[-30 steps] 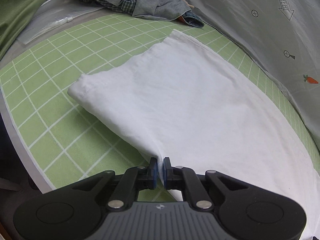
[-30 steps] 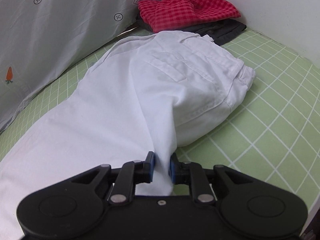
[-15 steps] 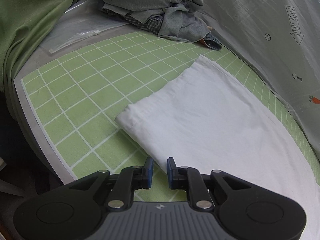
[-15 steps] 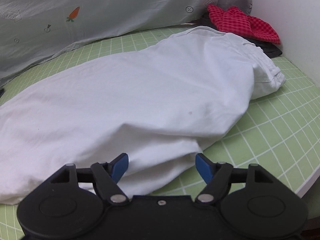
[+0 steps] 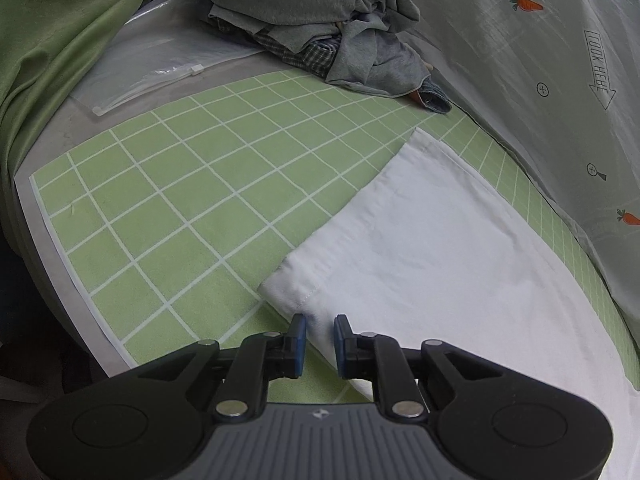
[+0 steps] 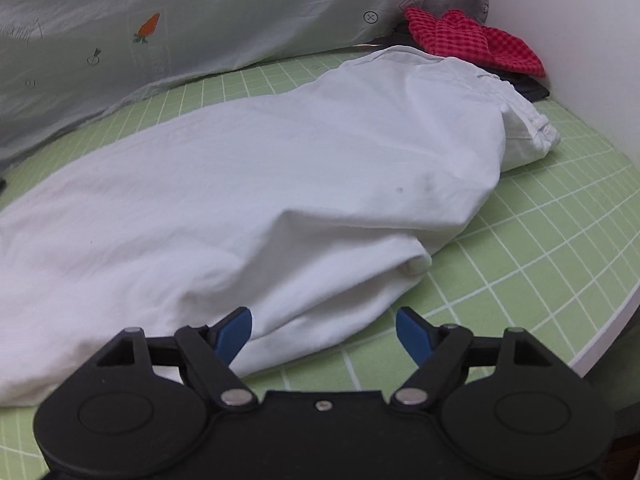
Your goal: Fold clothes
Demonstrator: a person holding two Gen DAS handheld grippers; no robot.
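Observation:
White trousers (image 5: 440, 260) lie folded lengthwise on the green grid mat (image 5: 180, 220). Their hem end is in the left wrist view and their waistband end (image 6: 528, 128) is in the right wrist view. My left gripper (image 5: 320, 332) hovers over the hem corner with a narrow gap between its blue pads, which press on nothing. In the right wrist view the trousers (image 6: 280, 180) bulge in a soft fold. My right gripper (image 6: 324, 326) stands wide at the near edge of that fold, its jaws opening, with cloth lying between the fingertips but untouched.
A heap of grey and checked clothes (image 5: 320, 12) sits at the mat's far end, beside a plastic zip bag (image 5: 152, 64) and a green cloth (image 5: 48, 40). A red checked garment (image 6: 468, 40) lies on a dark one behind the waistband. A carrot-print sheet (image 6: 160, 20) lines the back.
Both grippers were shut on the white trousers and have let go. The left drew back from the hem with a small gap. The right opened wide and shifted sideways along the trousers.

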